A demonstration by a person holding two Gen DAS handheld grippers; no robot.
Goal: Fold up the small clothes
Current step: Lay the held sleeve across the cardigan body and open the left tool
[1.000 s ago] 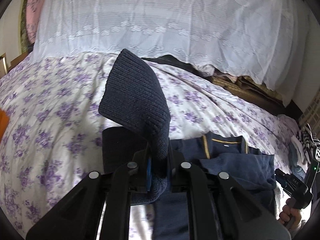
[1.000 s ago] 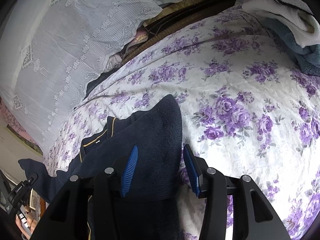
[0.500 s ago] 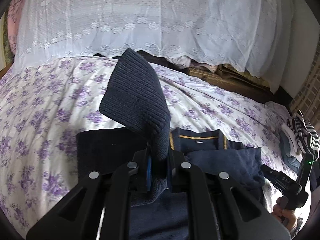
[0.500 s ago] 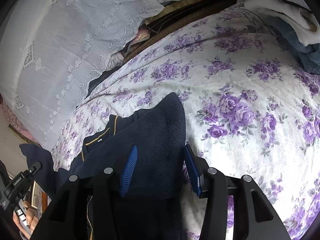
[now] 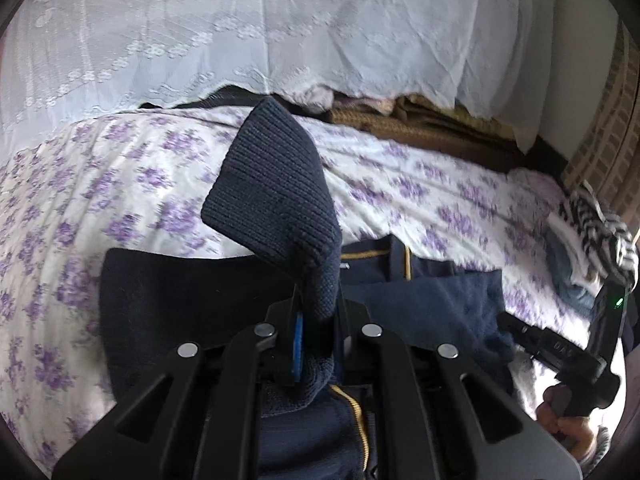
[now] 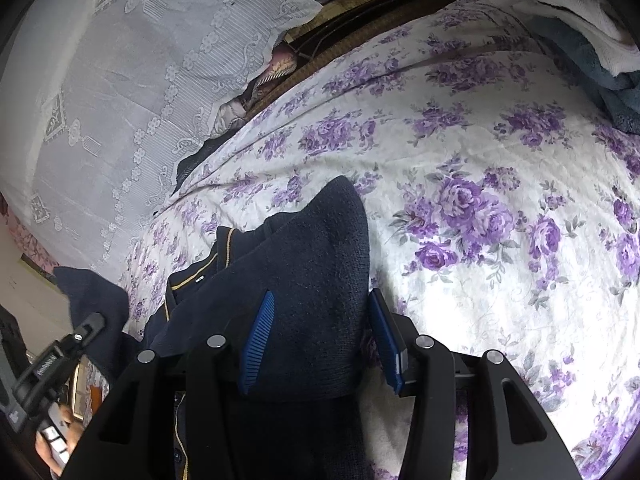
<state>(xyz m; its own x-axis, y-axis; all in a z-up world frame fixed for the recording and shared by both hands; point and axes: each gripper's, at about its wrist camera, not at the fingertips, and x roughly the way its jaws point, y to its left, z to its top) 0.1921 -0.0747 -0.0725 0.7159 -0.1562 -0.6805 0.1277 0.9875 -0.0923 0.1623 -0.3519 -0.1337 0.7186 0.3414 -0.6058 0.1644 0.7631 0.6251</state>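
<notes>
Over the cardigan (image 5: 168,304), left fingers (image 5: 298,340) clamping the sleeve (image 5: 276,196) have shifted rightward.

A bed carries everything, covered by a white bedspread (image 6: 500,264) printed with purple roses. Along its far edge hangs a white lace curtain (image 5: 280,20) with embroidered flower bands, its scalloped hem reaching the bedspread. Under that hem, at the far edge, lie a pinkish patterned cloth (image 6: 276,68) and a brown woven mat (image 5: 432,128). Near the bed's right edge sits a pile of laundry: a black-and-white striped piece (image 5: 600,228) on top, a white towel (image 6: 560,4) and blue towelling (image 6: 592,60) beneath.
</notes>
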